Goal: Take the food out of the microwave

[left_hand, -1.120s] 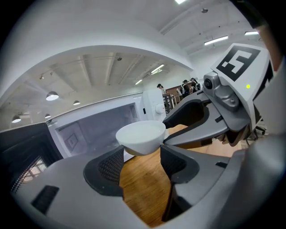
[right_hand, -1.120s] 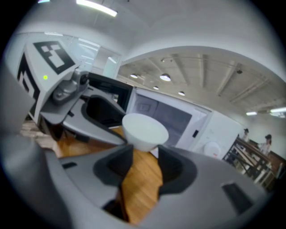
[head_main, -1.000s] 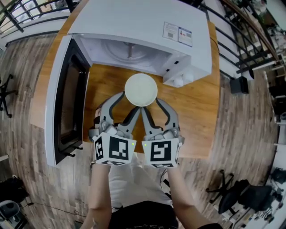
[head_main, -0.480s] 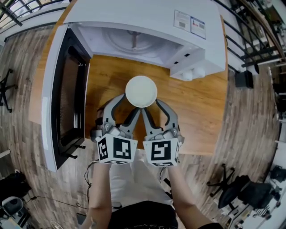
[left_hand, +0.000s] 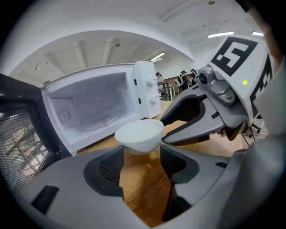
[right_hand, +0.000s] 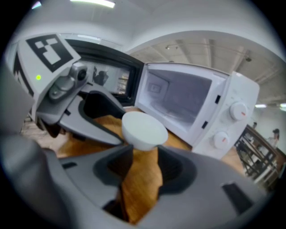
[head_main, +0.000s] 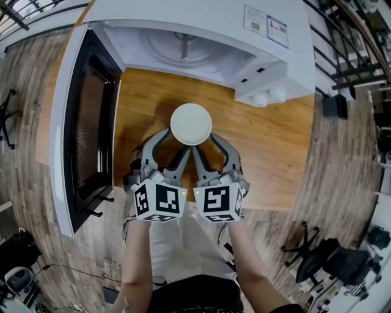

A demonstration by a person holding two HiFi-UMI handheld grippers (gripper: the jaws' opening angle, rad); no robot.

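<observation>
Nearest the person, the cubes [head_main: 159, 200] carry only black-and-white square markers and no letters. Ahead of them the left gripper [head_main: 172, 142] and right gripper [head_main: 209, 142] angle together. Each has its fingers [head_main: 151, 143] spread wide, clasping the lower wall of the white bowl [head_main: 191, 124].

The bowl sits at the fingertips, outside the microwave [head_main: 201, 18] and, as far as I can judge, just clear of the desk [head_main: 269, 140]. Whether it holds food I cannot tell. Because the hold is shared, the smooth tapered bowl could tip, spill or drop if either pair of fingers eases or the hands drift apart. An uneven set-down could trap the inner fingers beneath it.

Beyond the fingertips the microwave stands open, its door [head_main: 79, 122] swung out left of the left fingers. The knobs [head_main: 269, 96] show no readable marks, the stickers [head_main: 266, 26] on top are too small to read, and no brand shows.
</observation>
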